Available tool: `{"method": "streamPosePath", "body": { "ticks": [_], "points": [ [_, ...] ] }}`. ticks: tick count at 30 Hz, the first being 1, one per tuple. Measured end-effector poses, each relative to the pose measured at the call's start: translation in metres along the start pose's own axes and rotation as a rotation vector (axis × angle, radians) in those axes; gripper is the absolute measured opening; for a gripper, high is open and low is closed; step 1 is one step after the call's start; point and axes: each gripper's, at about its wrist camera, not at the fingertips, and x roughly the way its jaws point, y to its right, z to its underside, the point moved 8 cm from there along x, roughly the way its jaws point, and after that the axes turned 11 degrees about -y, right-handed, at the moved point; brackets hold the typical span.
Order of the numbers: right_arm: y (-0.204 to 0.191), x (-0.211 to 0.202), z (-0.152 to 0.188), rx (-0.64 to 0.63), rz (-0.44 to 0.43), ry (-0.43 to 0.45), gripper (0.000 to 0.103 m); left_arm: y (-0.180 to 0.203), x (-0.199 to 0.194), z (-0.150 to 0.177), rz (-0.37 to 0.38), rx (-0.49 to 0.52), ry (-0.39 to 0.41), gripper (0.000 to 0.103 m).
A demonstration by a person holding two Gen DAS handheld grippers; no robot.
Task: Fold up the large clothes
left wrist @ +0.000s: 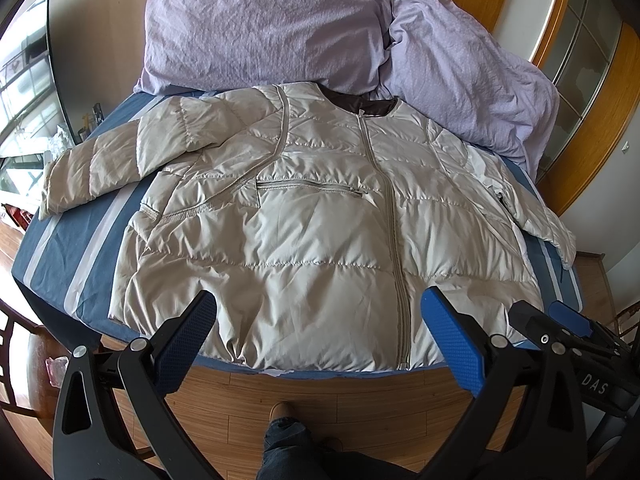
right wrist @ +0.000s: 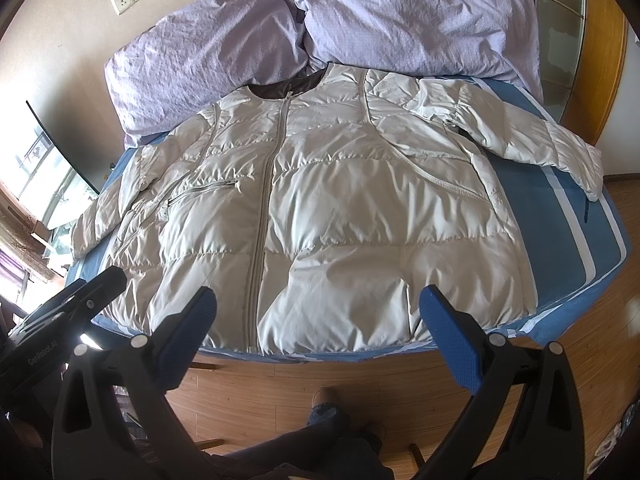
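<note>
A cream quilted puffer jacket [left wrist: 304,216] lies flat, front up and zipped, on a blue striped bed [left wrist: 60,240]; it also shows in the right wrist view [right wrist: 320,216]. Its sleeves spread out to both sides, the left sleeve [left wrist: 92,172] bent outward and the right sleeve [right wrist: 552,148] reaching the bed edge. My left gripper [left wrist: 318,312] is open and empty, hovering above the jacket's hem. My right gripper [right wrist: 318,312] is open and empty too, just right of it over the hem. The right gripper shows at the edge of the left wrist view [left wrist: 560,320].
Two lilac pillows [left wrist: 260,28] [right wrist: 416,12] lie at the head of the bed behind the collar. Wooden floor [left wrist: 320,392] and the person's foot [left wrist: 282,412] are below the bed's near edge. A wooden door frame [left wrist: 600,128] stands to the right.
</note>
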Motion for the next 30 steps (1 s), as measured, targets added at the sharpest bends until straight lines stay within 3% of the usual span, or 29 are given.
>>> {"method": "streamPosePath", "body": {
  "ticks": [10,18,24,30],
  "points": [
    [0.005,0.009,-0.019,0.043,-0.001,0.013,0.101,-0.010,0.012,-0.015,-0.008,-0.009,-0.016,0.102],
    [0.020,0.013,-0.044,0.135,-0.001,0.092,0.101,-0.024,0.029,-0.038,-0.034,0.011,-0.018,0.102],
    [0.064,0.013,-0.063,0.241,0.072,0.127,0.101,-0.019,0.049,-0.050,-0.041,0.059,-0.040,0.102],
    [0.159,0.014,-0.079,0.464,0.102,0.108,0.101,-0.009,0.069,-0.058,-0.036,0.074,-0.073,0.102]
  ]
}}
